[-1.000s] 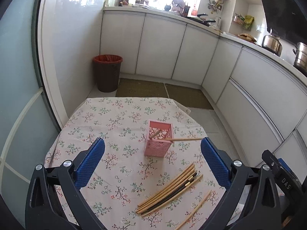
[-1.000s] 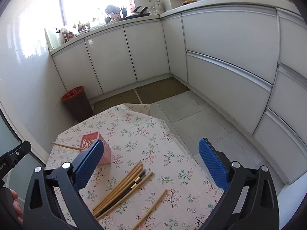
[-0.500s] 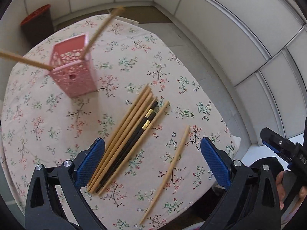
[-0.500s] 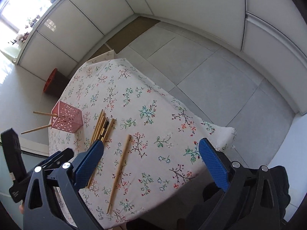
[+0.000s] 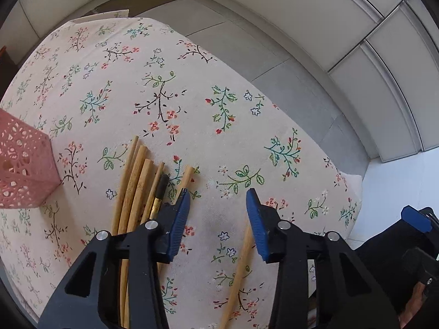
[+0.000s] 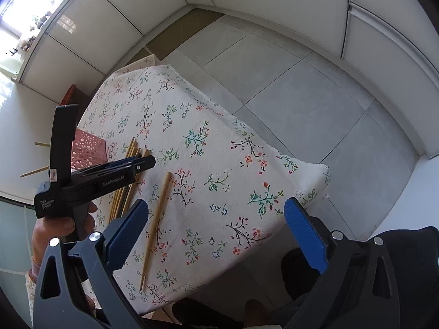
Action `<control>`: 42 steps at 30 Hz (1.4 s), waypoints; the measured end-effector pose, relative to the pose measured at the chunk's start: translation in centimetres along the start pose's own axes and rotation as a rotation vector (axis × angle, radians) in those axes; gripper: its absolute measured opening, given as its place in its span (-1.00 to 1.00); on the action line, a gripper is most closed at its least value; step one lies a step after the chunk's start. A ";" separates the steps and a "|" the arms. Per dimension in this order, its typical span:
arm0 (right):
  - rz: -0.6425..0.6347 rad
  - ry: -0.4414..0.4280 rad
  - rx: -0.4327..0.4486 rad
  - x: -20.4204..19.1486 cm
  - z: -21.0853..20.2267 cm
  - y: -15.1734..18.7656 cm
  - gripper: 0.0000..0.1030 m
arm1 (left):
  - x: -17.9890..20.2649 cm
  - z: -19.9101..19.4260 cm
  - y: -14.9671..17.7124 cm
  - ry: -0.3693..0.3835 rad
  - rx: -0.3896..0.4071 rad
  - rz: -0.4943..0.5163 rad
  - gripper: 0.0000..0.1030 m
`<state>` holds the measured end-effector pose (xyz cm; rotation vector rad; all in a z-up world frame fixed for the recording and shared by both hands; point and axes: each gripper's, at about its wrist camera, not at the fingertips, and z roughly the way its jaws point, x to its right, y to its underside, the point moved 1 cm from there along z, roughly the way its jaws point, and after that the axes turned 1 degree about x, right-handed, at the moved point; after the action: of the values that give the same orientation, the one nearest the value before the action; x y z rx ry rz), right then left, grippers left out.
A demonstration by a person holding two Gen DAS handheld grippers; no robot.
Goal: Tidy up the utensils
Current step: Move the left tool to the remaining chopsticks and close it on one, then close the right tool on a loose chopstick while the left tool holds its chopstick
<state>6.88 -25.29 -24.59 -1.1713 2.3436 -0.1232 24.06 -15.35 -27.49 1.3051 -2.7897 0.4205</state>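
A bundle of wooden and dark chopsticks [image 5: 137, 186] lies on the floral tablecloth [image 5: 164, 82], and a single wooden chopstick [image 5: 238, 268] lies apart to its right. My left gripper [image 5: 218, 205] points down at the cloth between them. Its jaws are closing with only cloth between the blue pads [image 5: 182, 213]. The pink lattice basket [image 5: 22, 170] stands at the left; in the right wrist view it [image 6: 87, 150] holds two chopsticks [image 6: 34, 172] that stick out. My right gripper [image 6: 216, 230] hovers open over the table's near edge, its left pad beside the single chopstick [image 6: 157, 219].
The left gripper's black body [image 6: 96, 181] and the hand holding it cover part of the bundle [image 6: 131, 148] in the right wrist view. Grey floor tiles [image 6: 301, 82] and white cabinet fronts [image 6: 384, 41] surround the small table. A red bin [image 6: 70, 96] stands behind it.
The left gripper has dropped close over the cloth beside the bundle and its jaws have narrowed. The right gripper has tilted down and, over the last half second, barely moved.
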 end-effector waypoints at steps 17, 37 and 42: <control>0.014 0.016 -0.137 -2.1 4.0 1.1 0.87 | -2.7 1.1 1.2 -0.064 0.048 -0.005 -0.88; -0.018 0.276 -0.256 -12.8 14.4 0.7 -0.63 | -5.8 -17.9 13.1 -0.129 0.428 -0.082 -0.88; 0.024 0.169 -0.242 -12.2 13.9 0.9 -0.85 | -6.6 -19.9 15.4 -0.115 0.507 -0.174 -0.88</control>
<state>18.96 -13.43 -31.91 -1.2889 2.5768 0.0750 14.99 4.07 -12.79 1.6900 -2.7250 1.1297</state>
